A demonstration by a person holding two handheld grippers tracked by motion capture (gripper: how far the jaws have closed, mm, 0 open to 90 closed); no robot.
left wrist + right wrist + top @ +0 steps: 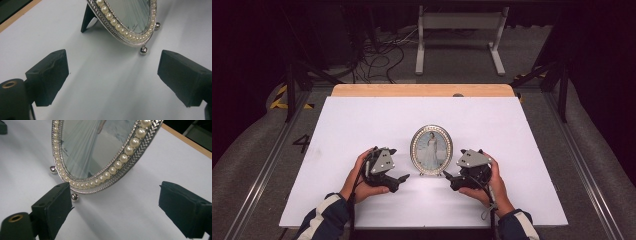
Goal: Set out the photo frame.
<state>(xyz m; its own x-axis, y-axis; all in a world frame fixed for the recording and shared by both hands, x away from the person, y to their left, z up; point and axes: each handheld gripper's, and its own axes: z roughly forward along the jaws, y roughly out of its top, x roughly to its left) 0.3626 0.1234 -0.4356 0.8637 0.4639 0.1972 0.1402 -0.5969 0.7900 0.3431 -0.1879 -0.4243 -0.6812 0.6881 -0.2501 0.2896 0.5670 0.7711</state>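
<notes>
Near the front edge of the white table (362,120), 2 grippers were held low by the person's hands. The left gripper (398,180) was seen with its jaws spread wide and nothing between them; the right gripper (450,179) was likewise wide open and empty. Just beyond and between them, an oval pearl-rimmed picture frame (431,150) was stood upright on its ball feet (143,50) and rear strut (87,17), about midway between the table's side edges. Past the far wooden edge (422,90), cables (377,57) were seen on the floor.
</notes>
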